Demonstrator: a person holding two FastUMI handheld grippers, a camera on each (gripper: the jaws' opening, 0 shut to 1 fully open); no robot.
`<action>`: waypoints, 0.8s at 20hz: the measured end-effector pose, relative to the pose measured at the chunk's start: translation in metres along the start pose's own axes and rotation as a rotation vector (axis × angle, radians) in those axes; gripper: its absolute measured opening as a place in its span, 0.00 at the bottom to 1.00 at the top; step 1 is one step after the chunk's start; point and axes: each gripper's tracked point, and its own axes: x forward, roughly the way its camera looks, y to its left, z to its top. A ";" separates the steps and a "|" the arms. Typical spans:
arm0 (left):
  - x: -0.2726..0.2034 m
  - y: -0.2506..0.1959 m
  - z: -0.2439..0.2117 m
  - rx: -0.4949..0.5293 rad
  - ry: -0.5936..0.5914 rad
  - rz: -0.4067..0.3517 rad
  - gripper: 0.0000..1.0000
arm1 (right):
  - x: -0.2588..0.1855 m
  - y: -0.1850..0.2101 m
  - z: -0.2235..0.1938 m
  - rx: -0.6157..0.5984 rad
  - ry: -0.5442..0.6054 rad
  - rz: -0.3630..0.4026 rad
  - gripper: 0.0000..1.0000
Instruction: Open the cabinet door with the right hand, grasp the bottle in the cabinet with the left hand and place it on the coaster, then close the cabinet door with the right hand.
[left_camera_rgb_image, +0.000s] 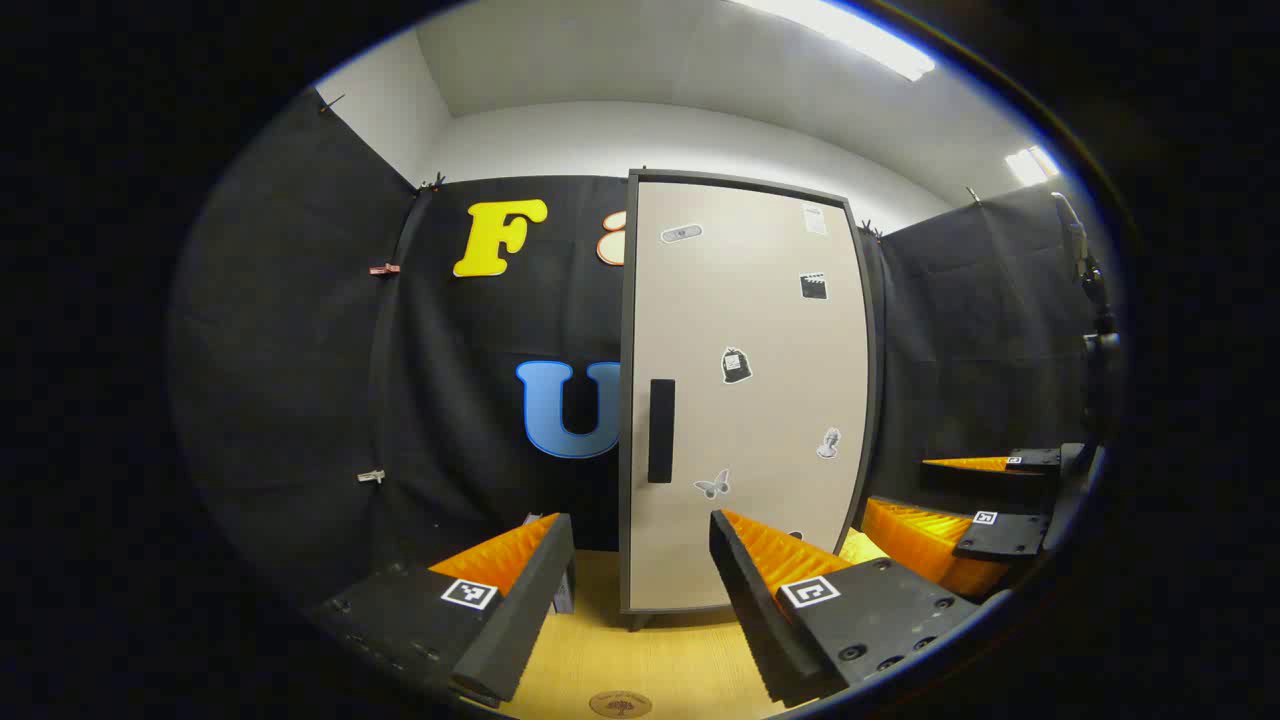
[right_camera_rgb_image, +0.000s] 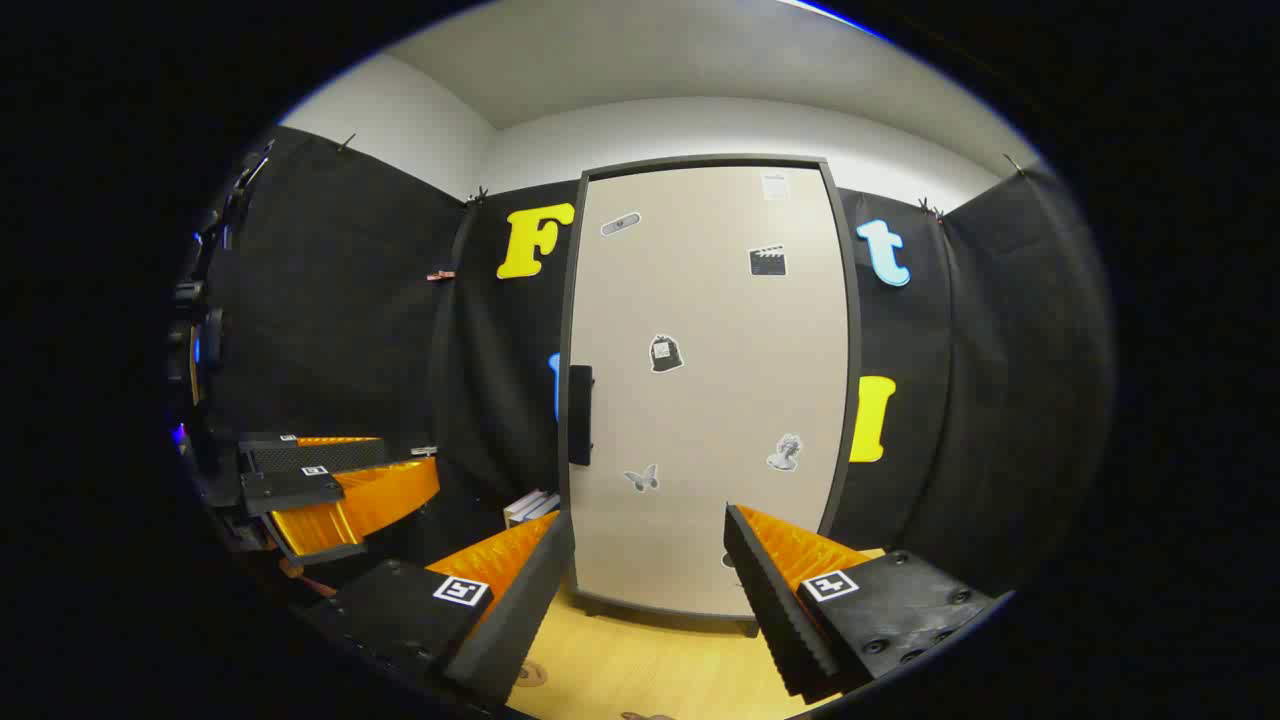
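A tall cabinet (left_camera_rgb_image: 750, 330) stands on the wooden table with its beige door shut, so the bottle is hidden. A dark vertical handle (left_camera_rgb_image: 661, 430) sits on the door's left edge. My left gripper (left_camera_rgb_image: 641, 525) is open in front of the door, short of the handle, with nothing between its fingers. A round coaster (left_camera_rgb_image: 620, 704) lies on the table just below it. In the right gripper view the same cabinet (right_camera_rgb_image: 710, 400) and handle (right_camera_rgb_image: 580, 415) face me. My right gripper (right_camera_rgb_image: 648, 520) is open and apart from the door. The coaster (right_camera_rgb_image: 530, 673) lies at the lower left.
The wooden table (right_camera_rgb_image: 650, 665) runs up to the cabinet's feet. A few books (right_camera_rgb_image: 530, 507) stand left of the cabinet against the black cloth wall. Each view also shows the other gripper off to the side: the right one (left_camera_rgb_image: 897, 487) and the left one (right_camera_rgb_image: 410, 458).
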 end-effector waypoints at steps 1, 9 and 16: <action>0.002 0.004 -0.001 0.004 0.001 -0.016 0.87 | 0.001 0.004 0.000 0.001 -0.002 -0.006 0.98; 0.019 0.031 -0.013 0.020 0.034 -0.124 0.88 | 0.019 0.018 0.005 0.050 -0.019 -0.102 0.98; 0.029 0.052 -0.005 0.022 -0.005 -0.137 0.87 | 0.028 0.038 0.006 0.026 -0.019 -0.125 0.98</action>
